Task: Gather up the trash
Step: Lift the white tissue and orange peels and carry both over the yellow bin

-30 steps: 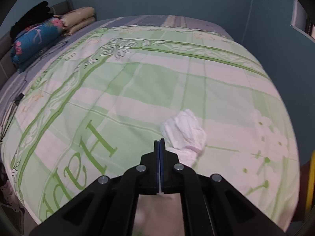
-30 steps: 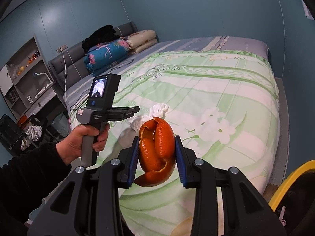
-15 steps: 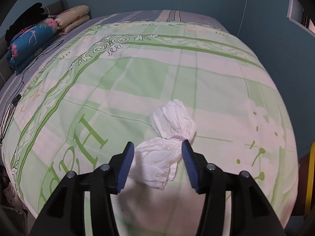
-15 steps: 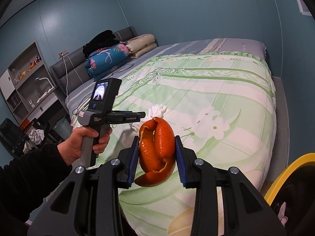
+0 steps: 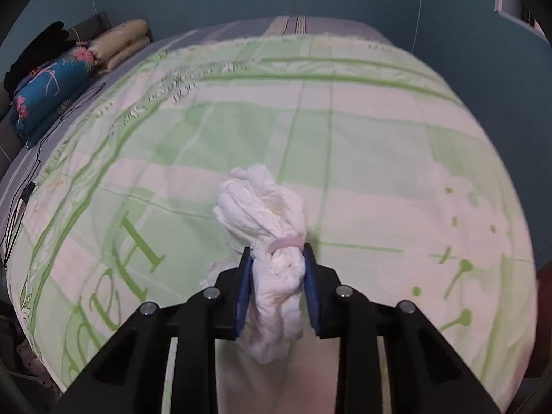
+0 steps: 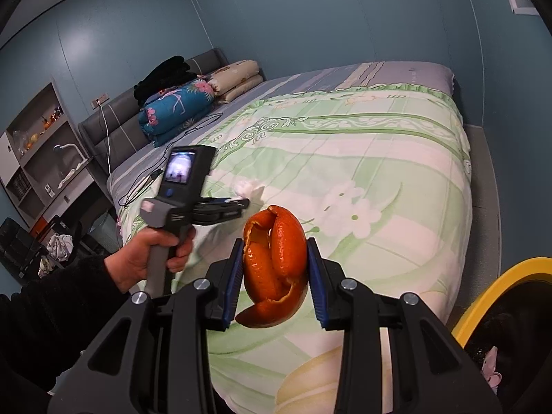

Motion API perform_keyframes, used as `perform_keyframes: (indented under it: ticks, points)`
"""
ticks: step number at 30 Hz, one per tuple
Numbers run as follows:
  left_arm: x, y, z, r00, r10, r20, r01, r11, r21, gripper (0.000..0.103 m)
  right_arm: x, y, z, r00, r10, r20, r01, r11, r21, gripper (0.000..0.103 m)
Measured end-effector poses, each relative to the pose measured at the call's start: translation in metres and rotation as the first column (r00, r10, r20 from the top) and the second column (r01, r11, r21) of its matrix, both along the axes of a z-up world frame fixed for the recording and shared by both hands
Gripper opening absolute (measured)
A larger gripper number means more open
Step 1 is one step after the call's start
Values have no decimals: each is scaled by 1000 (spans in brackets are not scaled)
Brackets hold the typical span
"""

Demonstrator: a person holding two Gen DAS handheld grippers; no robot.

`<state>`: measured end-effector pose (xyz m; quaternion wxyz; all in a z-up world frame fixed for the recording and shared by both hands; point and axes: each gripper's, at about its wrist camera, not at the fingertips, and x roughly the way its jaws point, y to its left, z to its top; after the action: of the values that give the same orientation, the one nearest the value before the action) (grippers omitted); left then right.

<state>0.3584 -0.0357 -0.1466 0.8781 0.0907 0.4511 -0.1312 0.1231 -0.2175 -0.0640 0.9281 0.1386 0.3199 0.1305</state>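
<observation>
A: Left wrist view: what is gripped by the left gripper (image 5: 277,288)?
B: A crumpled white tissue wad (image 5: 265,238) is clamped between the blue pads (image 5: 243,293), over the green bedspread (image 5: 362,145).
A: And in the right wrist view?
B: An orange peel (image 6: 274,267) is clenched by the right gripper (image 6: 276,281), beside a yellow-rimmed bin (image 6: 500,283). The left hand (image 6: 155,258) is seen on its handle.
</observation>
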Motion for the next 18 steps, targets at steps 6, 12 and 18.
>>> perform_keyframes:
  ticks: [6, 12, 18]
  points:
    - [-62, -20, 77, 988, -39, 148, 53, 994, -95, 26, -24, -16, 18, 998, -43, 44, 44, 999, -12, 33]
    - [-138, -53, 137, 960, -53, 273, 94, 986, -140, 26, -63, -46, 49, 984, -130, 125, 134, 991, -19, 33]
    - [-205, -74, 174, 923, -76, 377, 160, 967, -198, 26, -106, -75, 76, 954, -207, 218, 223, 973, -50, 33]
